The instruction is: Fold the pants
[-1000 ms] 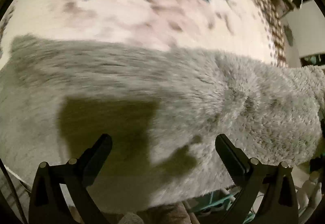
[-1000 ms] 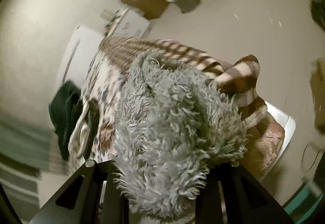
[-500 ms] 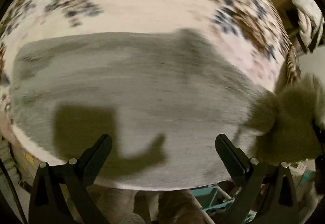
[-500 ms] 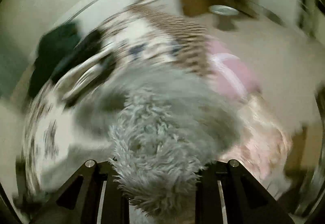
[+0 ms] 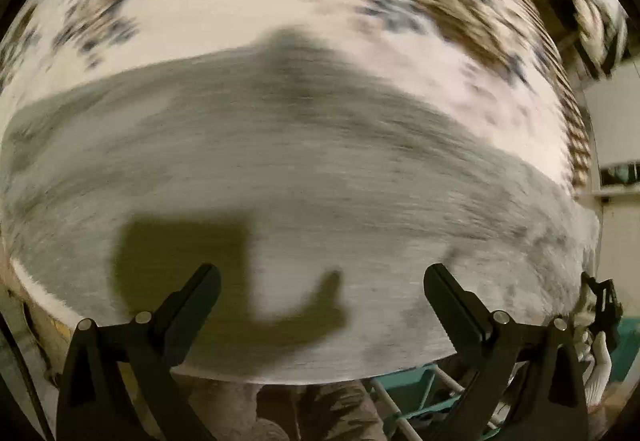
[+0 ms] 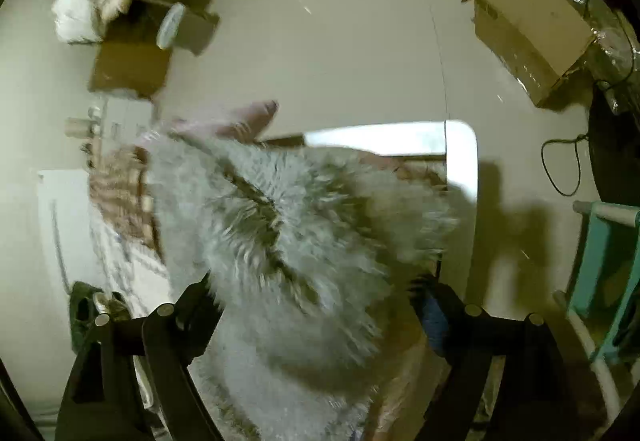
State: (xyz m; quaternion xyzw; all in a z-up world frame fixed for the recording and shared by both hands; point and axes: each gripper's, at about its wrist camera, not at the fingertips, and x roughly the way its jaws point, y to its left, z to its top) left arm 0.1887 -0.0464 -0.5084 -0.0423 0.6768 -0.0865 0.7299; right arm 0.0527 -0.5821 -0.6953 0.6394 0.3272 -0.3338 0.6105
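Note:
The grey fluffy pants [image 5: 312, 177] lie spread across a patterned blanket [image 5: 224, 1] in the left wrist view, blurred by motion. My left gripper [image 5: 322, 281] hovers over them, open and empty, its shadow falling on the fabric. In the right wrist view the pants [image 6: 288, 225] bunch up between the spread fingers [image 6: 196, 301] of my right gripper [image 6: 320, 297], which is open; the fabric rests between the jaws without being pinched. The right gripper's hand also shows at the far right of the left wrist view [image 5: 600, 305].
A white table edge [image 6: 464, 169] shows past the pants. On the floor are cardboard boxes [image 6: 528, 21], a white bag [image 6: 88, 5] and a black cable [image 6: 560, 165]. A teal rack [image 6: 600, 265] stands at the right.
My right gripper opened and let go of the bunched pants, swinging its view toward the floor. The left view shifted over the pants, which now lie flatter.

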